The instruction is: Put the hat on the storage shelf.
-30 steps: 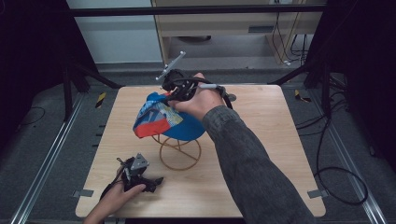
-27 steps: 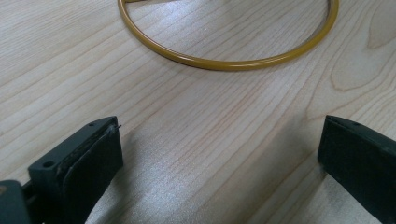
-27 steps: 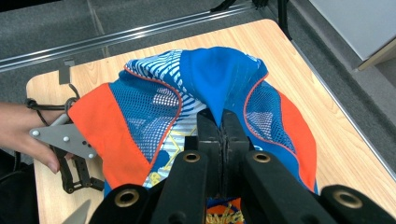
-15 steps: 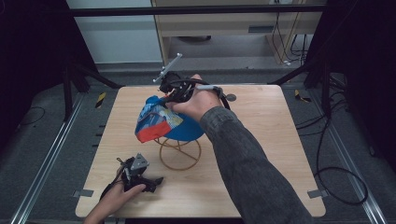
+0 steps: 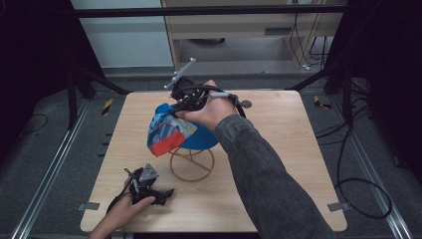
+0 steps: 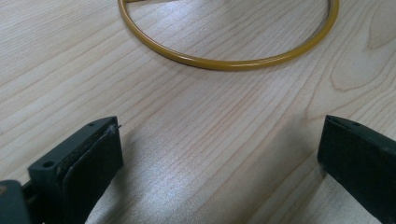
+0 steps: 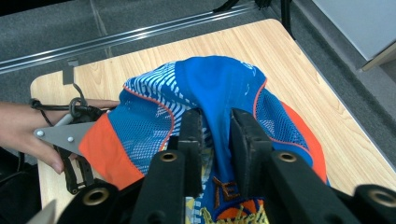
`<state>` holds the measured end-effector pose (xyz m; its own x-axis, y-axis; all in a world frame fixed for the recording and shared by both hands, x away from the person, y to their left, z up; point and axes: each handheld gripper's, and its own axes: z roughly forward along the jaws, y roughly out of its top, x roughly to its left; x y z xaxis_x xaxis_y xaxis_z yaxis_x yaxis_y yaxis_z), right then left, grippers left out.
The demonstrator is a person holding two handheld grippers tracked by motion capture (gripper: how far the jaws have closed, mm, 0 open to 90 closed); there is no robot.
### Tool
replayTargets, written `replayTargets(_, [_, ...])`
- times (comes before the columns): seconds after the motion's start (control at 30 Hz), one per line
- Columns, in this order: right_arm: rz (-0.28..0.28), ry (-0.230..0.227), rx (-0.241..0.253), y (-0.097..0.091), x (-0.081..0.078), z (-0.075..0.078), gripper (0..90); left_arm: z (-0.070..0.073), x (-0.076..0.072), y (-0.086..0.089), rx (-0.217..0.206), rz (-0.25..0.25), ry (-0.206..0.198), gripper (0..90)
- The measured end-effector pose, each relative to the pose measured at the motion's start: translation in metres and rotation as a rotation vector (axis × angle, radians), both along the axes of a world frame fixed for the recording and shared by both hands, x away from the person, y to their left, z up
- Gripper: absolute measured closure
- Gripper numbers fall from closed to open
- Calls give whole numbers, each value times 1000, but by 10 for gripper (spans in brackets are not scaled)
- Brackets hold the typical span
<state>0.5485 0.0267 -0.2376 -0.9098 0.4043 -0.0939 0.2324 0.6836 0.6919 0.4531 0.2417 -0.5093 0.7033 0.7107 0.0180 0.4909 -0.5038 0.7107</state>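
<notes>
In the high view, a pale wooden table [image 5: 278,164] with rounded corners carries a wire stand [image 5: 192,163] of thin yellow metal, its round base flat on the wood. A blue, orange and white mesh cap [image 5: 171,132] sits draped over the stand's top, near the table's middle. The right gripper [image 5: 181,107] reaches in from above and pinches the cap's far side, a grey sleeve [image 5: 271,179] crossing the right half of the table. The left gripper [image 5: 159,194] rests near the front edge, just left of the stand, with bare wood around it.

In the left gripper view, the jaws stand wide apart with nothing between them, low over the grained wood, and the stand's ring [image 6: 224,63] curves just ahead.

In the right gripper view, the jaws are nearly closed on a fold of smooth blue cap fabric [image 7: 219,93], with netted mesh panels either side. Beyond the cap lies the left hand [image 7: 23,130] with its gripper, then the table's edge and a metal rail [image 7: 140,32] on the floor.
</notes>
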Motion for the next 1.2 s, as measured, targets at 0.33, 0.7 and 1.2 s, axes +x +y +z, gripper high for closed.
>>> replayTargets(0.33, [-14,9,18,-3,-5,1,576,0,0,0,0,-1,0,0])
replayTargets(0.7, [-25,12,61,-15,-14,4,482,0,0,0,0,-1,0,0])
replayTargets(1.2, [-78,-31,99,-41,-25,13,305,0,0,0,-1,2,-1,0])
